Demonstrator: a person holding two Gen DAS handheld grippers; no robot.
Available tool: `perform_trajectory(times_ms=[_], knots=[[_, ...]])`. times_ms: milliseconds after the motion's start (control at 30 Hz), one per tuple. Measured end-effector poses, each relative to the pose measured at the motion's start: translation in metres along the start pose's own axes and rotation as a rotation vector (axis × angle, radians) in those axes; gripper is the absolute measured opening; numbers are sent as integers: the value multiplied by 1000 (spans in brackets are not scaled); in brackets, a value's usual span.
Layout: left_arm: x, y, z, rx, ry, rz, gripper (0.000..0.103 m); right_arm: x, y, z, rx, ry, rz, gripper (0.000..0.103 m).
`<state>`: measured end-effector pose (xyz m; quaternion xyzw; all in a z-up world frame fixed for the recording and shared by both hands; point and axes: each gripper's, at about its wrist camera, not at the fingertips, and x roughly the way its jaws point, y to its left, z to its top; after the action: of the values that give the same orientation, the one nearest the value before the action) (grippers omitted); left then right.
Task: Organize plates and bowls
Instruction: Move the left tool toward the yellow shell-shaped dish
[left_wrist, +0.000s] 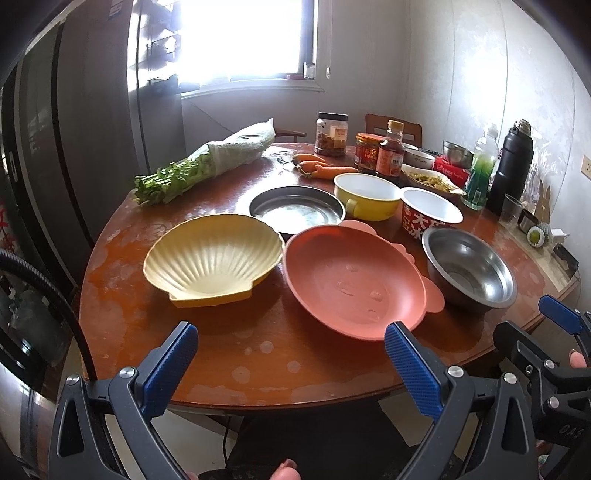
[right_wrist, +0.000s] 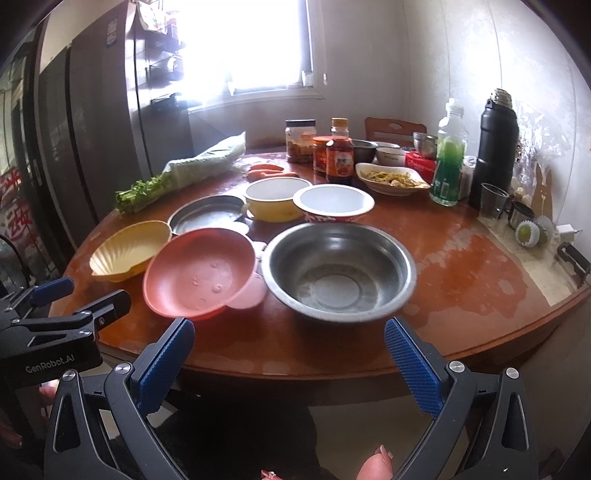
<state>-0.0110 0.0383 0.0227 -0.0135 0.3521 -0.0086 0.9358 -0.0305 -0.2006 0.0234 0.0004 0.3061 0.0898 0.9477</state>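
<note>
On the round wooden table (left_wrist: 258, 354) lie a yellow shell-shaped dish (left_wrist: 212, 258), a pink crab-shaped plate (left_wrist: 354, 280), a steel bowl (left_wrist: 469, 267), a flat steel plate (left_wrist: 297, 208), a yellow handled bowl (left_wrist: 367, 195) and a red-printed paper bowl (left_wrist: 430, 212). My left gripper (left_wrist: 290, 354) hangs open over the table's near edge, in front of the shell dish and pink plate. My right gripper (right_wrist: 290, 350) is open too, just short of the steel bowl (right_wrist: 340, 271) and pink plate (right_wrist: 201, 271). Neither holds anything.
Behind the dishes stand jars and a sauce bottle (left_wrist: 389, 151), carrots (left_wrist: 317, 166), bagged greens (left_wrist: 207, 162), a plate of food (right_wrist: 391, 177), a green bottle (right_wrist: 448, 155), a black flask (right_wrist: 493, 147) and a plastic cup (right_wrist: 493, 201). A fridge (left_wrist: 55, 147) is at left.
</note>
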Motion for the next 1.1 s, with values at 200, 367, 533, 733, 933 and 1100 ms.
perform_trajectory(times_ms=[200, 367, 533, 733, 933, 1100], knots=[[0, 25, 2, -31, 6, 30, 102, 2, 18, 13, -22, -24, 21, 103], [-3, 63, 4, -87, 0, 70, 102, 6, 41, 27, -59, -49, 59, 103], [-2, 105, 15, -132, 2, 108, 102, 15, 77, 48, -116, -70, 117, 103], [18, 145, 34, -150, 39, 104, 102, 45, 110, 74, -142, -35, 175, 103], [55, 152, 47, -120, 102, 86, 102, 85, 134, 88, -186, 40, 167, 103], [78, 155, 50, -123, 138, 72, 101, 113, 143, 92, -234, 83, 178, 103]])
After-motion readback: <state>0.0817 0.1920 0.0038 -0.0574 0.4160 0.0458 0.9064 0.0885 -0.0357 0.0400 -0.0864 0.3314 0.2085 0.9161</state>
